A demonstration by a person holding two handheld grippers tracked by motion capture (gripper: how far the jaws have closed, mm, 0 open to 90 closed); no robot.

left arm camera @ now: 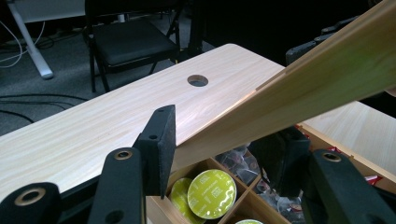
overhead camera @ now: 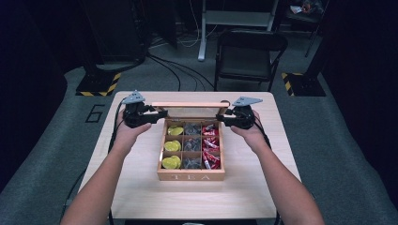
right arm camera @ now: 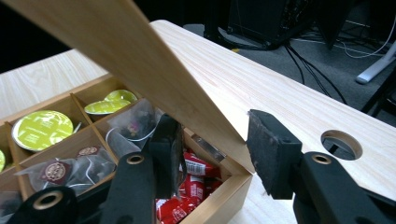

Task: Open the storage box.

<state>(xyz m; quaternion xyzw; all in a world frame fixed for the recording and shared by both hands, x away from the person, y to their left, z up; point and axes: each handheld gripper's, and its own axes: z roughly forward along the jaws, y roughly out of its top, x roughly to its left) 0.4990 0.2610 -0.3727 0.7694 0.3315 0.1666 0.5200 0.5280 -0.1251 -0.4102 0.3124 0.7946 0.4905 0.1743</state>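
Your left gripper [left arm camera: 224,154] straddles the left end of the flat, pale wooden lid [left arm camera: 322,79] of the tea box; the near pad sits against the wood, but the far pad is blurred behind it, so I cannot confirm a firm pinch. Your right gripper [right arm camera: 212,154] stands spread astride the lid's right end [right arm camera: 140,65], a visible gap at the right-hand pad. The lid is raised at a slant, hinged at the far edge of the light wooden compartmented box [overhead camera: 191,175], which rests mid-desk [overhead camera: 141,187]. Judgement: the panel is thin, rigid and light, with a smooth finish likely to slip; hold both side edges evenly, near the free corners. Inside sit round yellow-green capsules [overhead camera: 172,146], grey sachets [overhead camera: 191,144] and red wrapped packets [overhead camera: 210,145], all loose.
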